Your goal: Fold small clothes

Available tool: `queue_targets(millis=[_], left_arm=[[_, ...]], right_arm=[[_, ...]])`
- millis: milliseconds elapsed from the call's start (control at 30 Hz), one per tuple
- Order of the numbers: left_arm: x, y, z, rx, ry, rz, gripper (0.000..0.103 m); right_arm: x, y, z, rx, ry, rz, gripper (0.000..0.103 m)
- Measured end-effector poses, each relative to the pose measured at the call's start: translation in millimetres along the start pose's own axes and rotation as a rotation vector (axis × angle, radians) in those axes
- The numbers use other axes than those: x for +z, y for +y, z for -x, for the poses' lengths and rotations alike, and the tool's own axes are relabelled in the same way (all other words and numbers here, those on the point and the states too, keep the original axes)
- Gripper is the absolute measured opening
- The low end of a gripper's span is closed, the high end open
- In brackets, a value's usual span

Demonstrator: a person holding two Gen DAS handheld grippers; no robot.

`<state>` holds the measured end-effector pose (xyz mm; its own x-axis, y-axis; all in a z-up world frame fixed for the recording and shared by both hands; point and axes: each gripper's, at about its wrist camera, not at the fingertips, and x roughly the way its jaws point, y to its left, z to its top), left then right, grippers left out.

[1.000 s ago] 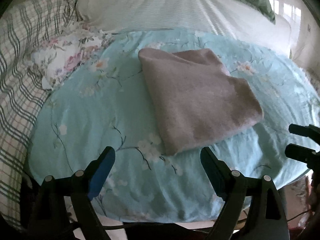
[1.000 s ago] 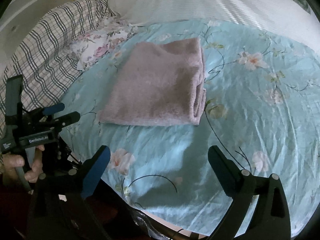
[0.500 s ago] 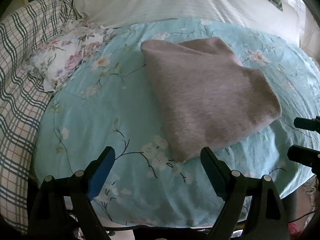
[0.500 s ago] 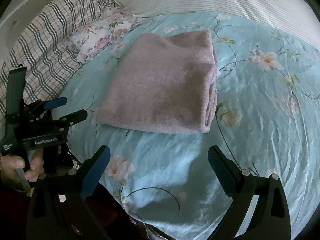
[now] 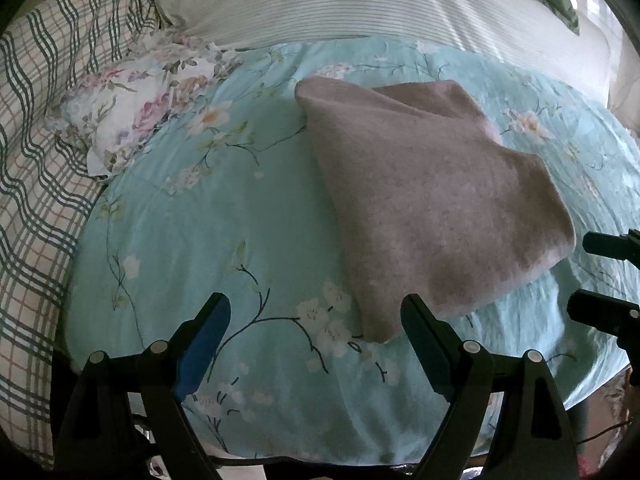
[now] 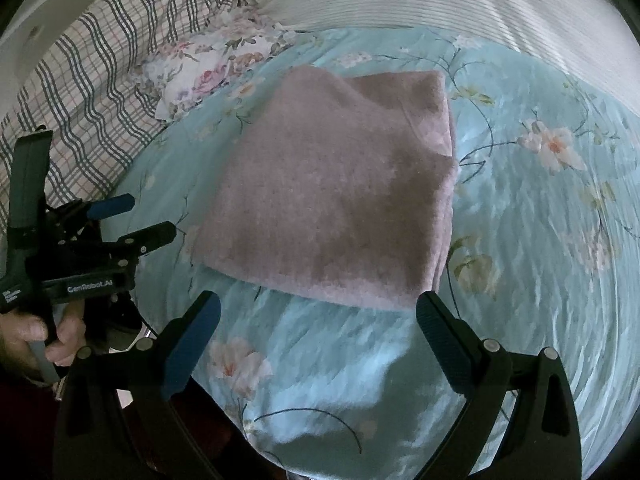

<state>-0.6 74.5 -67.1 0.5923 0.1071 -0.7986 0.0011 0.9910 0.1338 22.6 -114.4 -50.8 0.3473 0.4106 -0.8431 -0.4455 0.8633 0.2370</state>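
Left gripper (image 5: pixel 316 334): jaws wide apart, holding nothing, low over the near edge of the bed; the cloth's near corner sits just inside the right-hand jaw.
Right gripper (image 6: pixel 318 330): jaws wide apart and empty; the cloth's near edge lies just past the tips, between them.
Left gripper seen from the right wrist (image 6: pixel 132 220): jaws apart at the cloth's left side, close to it but not touching; a hand (image 6: pixel 44 330) grips its handle.
Right gripper seen from the left wrist (image 5: pixel 600 276): only the two jaw tips show at the frame's right edge, apart, just off the cloth's right corner.
Cloth (image 5: pixel 424 196): a mauve-grey folded piece lying flat on the quilt, roughly mid-bed, folded edge to the right with layers showing there (how many layers I cannot tell).
Quilt (image 5: pixel 192 216): pale blue with blossom print; bare stretches to the left of the cloth and, in the right wrist view, broadly to its right.
Bed edge: the quilt drops away just under both grippers; what lies below is dark and hard to make out.
Floral cloth (image 5: pixel 132 120): crumpled at the far left, well apart from the cloth.
Plaid cover (image 5: pixel 36 168): runs along the left side, cut off by the frame.
Striped pillow (image 5: pixel 360 4): beyond the quilt, its far side cut off.
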Motion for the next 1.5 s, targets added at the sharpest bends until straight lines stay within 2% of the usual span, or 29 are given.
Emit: queue_targets(millis=[1500], left_arm=[[5, -17, 30, -0.019, -0.079, -0.034, 0.088]], right_arm=[[18, 3, 20, 0.020, -0.046, 0.022, 0.100]])
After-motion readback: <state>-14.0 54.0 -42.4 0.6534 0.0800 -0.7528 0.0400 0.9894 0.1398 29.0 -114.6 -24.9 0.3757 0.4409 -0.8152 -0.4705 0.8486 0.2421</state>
